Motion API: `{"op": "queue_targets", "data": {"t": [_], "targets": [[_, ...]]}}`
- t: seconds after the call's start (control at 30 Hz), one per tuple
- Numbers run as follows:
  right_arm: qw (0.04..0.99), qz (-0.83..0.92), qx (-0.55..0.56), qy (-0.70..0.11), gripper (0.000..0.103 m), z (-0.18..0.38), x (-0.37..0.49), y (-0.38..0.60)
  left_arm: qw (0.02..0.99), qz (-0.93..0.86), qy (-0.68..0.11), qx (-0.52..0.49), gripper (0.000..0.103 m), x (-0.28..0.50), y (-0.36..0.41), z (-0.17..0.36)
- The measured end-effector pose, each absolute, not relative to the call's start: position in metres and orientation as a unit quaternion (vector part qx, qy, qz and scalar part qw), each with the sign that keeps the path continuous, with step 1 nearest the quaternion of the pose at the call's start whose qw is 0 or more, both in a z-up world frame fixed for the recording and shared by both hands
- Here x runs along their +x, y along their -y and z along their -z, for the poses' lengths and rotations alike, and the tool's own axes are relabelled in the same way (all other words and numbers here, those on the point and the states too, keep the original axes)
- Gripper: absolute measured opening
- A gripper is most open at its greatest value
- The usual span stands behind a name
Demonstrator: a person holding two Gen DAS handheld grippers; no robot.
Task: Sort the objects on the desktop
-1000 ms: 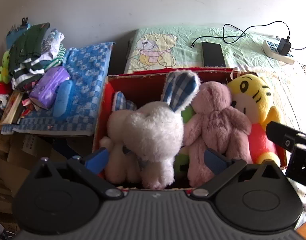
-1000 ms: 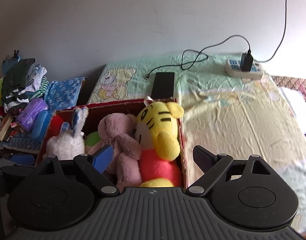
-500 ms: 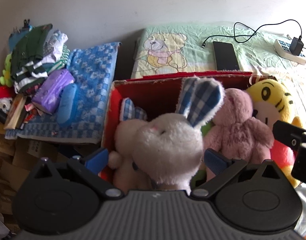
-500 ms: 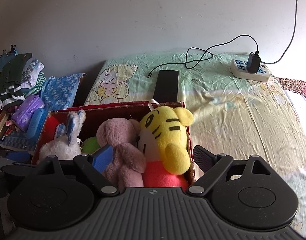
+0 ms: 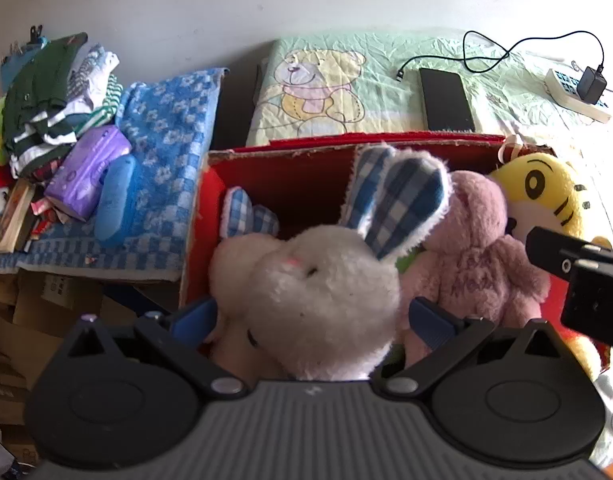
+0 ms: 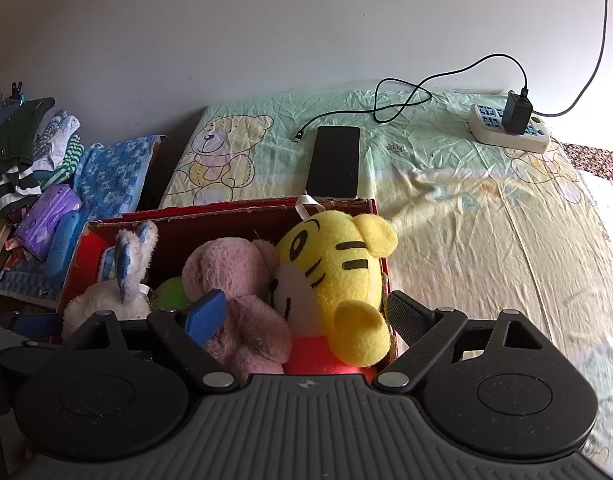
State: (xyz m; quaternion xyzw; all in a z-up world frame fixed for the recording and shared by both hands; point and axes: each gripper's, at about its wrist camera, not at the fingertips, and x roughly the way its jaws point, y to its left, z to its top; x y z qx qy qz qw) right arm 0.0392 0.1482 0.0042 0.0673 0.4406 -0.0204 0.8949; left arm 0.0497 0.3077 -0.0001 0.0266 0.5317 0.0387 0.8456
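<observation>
A red cardboard box holds plush toys. The white bunny with blue checked ears sits at its left. A pink bear is in the middle and a yellow tiger at the right. My left gripper is open, its blue pads on either side of the bunny's body. My right gripper is open over the bear and tiger, one finger in front of the bear, the other just outside the box's right wall. Something green shows between bunny and bear.
Behind the box on the bear-print sheet lie a black phone, a cable and a power strip with a charger. Left of the box are a blue checked towel, a purple pack and piled clothes.
Both grippers have come closer to the box. The bunny now fills more of the left wrist view between the open fingers. Finger spacing is unchanged.
</observation>
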Motion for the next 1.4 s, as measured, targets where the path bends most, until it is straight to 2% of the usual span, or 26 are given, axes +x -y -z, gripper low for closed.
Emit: {"op": "queue_targets", "data": {"t": [0.37,0.9,1.23,1.4], "targets": [[0.889,0.02,0.058,-0.454,0.089,0.002,0.036,-0.149,0.838,-0.043,-0.544,0.008,0.102,0.044,-0.31,0.003],[0.886,0.007,0.056,-0.46,0.089,0.0,0.023,-0.152,0.842,-0.053,-0.536,0.03,0.102,0.022,-0.302,-0.004],[0.874,-0.025,0.05,-0.483,0.089,-0.023,0.051,-0.152,0.833,-0.053,-0.548,0.057,0.102,0.036,-0.309,-0.026],[0.868,-0.018,0.059,-0.493,0.089,-0.017,0.048,-0.146,0.838,-0.042,-0.542,0.05,0.102,0.033,-0.305,-0.026]]}}
